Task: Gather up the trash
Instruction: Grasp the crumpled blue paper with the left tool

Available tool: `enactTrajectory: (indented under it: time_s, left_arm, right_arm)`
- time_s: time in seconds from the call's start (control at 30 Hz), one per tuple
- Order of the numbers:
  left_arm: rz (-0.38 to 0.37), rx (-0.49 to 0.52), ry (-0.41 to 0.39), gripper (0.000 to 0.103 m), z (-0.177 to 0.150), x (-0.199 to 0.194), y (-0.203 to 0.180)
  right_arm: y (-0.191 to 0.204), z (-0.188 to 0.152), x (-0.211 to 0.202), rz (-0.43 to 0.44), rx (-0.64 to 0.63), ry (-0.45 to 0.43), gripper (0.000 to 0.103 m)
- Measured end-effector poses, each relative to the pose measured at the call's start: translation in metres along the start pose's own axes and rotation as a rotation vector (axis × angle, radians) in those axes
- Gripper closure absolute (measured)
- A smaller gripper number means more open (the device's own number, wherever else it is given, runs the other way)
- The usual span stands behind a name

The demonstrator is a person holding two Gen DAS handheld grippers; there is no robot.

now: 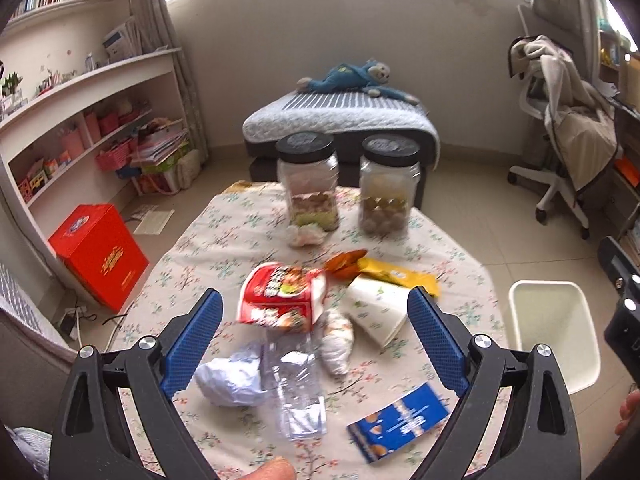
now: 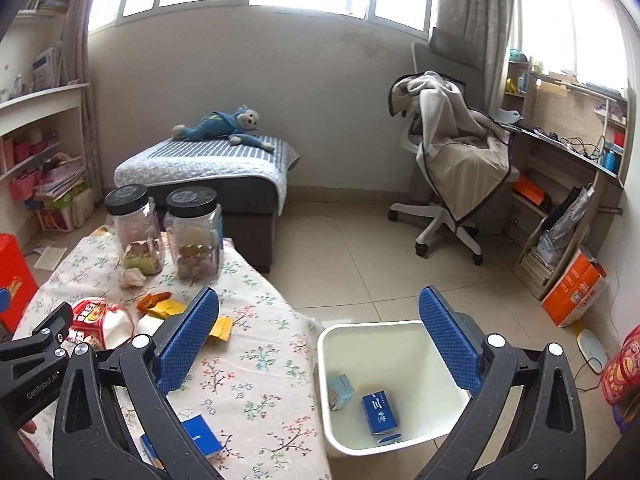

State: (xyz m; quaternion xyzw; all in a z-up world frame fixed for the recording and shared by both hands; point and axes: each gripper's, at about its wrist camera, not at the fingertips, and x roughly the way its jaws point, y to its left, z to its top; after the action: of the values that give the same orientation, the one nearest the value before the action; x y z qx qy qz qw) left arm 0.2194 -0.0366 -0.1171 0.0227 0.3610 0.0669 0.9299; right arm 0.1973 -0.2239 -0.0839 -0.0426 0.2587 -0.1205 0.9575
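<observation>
Blurring hides the clear wrapper [image 1: 296,392] between the wide left claw [image 1: 316,340] (empty).

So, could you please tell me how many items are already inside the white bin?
2: a dark blue carton near the middle of the white plastic bin's floor, and a pale blue carton to its left. The gripper may hide more.

Floral tablecloth [image 1: 224,240], white bin [image 2: 332,344]
</observation>
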Motion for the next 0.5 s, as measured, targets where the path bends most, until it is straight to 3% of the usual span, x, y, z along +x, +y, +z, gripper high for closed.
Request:
enactTrajectory:
  time_s: [0.2, 0.27, 0.37, 0.5]
  left_arm:
    - [0.051, -0.028, 0.223, 0.012, -0.022, 0.052, 0.061]
    - [0.033, -0.116, 0.304, 0.012, -0.033, 0.07, 0.085]
    - [-0.06, -0.294, 0.435, 0.012, -0.053, 0.095, 0.113]
    - [-0.127, -0.45, 0.568, 0.013, -0.076, 0.126, 0.126]
  right_arm:
    - [0.05, -0.009, 0.01, 0.103, -0.079, 0.086, 0.007]
    - [0.063, -0.011, 0.016, 0.146, -0.087, 0.13, 0.007]
    - [0.08, -0.017, 0.03, 0.228, -0.066, 0.215, 0.007]
    - [0.1, -0.03, 0.053, 0.343, -0.01, 0.364, 0.007]
